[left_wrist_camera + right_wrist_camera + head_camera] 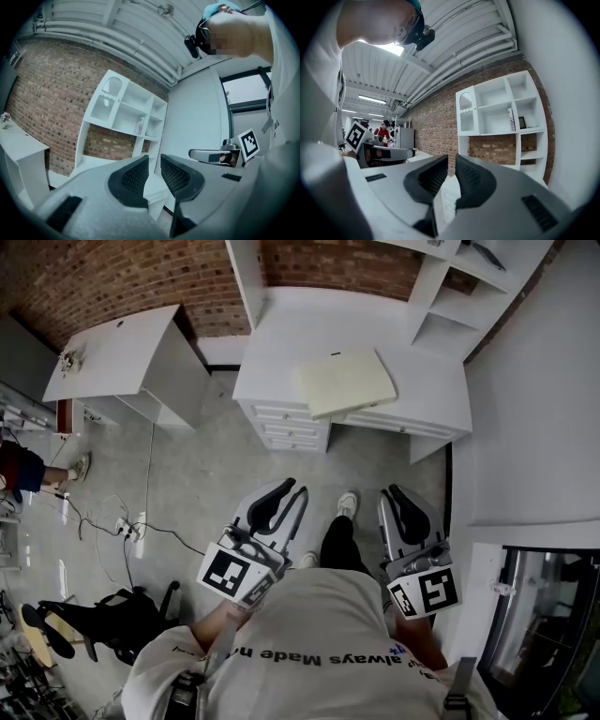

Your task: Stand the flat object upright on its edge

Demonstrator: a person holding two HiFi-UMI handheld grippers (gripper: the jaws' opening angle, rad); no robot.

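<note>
A flat cream-coloured pad (346, 381) lies flat near the front edge of the white desk (272, 334), slightly skewed. Both grippers hang close to my body over the floor, well short of the desk. My left gripper (289, 493) is shut with nothing between its ribbed pads (136, 176). My right gripper (392, 493) is likewise shut and empty. The left gripper view points its jaws (154, 158) at the shelving and the wall. The right gripper view (451, 158) faces the brick wall and the shelves. Neither gripper view shows the pad.
White shelving (469, 296) rises at the desk's back right. A second white table (112, 357) stands to the left. Cables (122, 521) and a dark chair (103, 620) sit on the floor at lower left. A white wall and a window (544, 615) close the right side.
</note>
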